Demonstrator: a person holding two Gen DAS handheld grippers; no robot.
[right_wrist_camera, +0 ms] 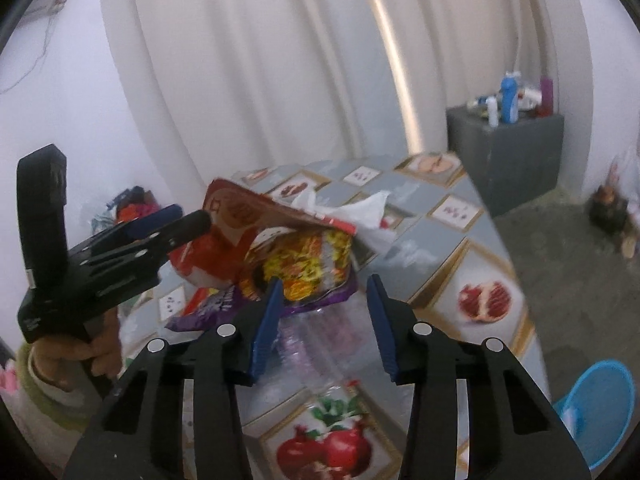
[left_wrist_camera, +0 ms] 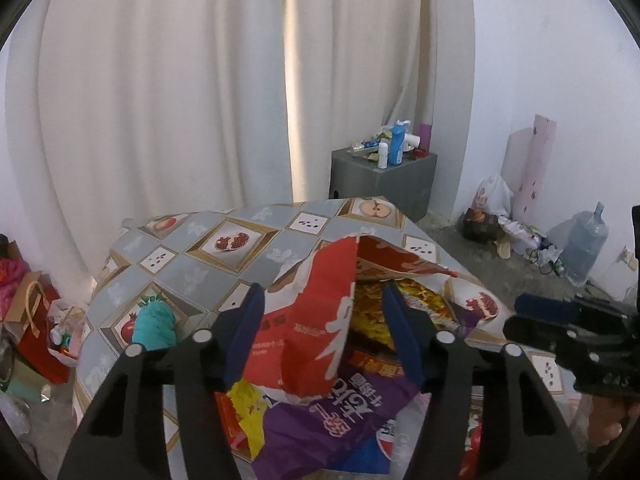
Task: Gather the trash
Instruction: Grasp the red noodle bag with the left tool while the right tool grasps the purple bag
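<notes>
We see snack wrappers heaped mid-table: a red bag (left_wrist_camera: 316,320), a purple wrapper (left_wrist_camera: 340,412), clear plastic (right_wrist_camera: 316,336). Left gripper (left_wrist_camera: 324,328) jaws straddle the red bag without visibly pinching it; right gripper (right_wrist_camera: 324,320) jaws stand parted over the plastic. We judge collection barely begun.

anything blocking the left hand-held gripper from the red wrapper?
Nothing visible. The red wrapper already sits between the pads of the left hand-held gripper, with no clear sign of them pressing it; purple wrapper lies beneath.
</notes>
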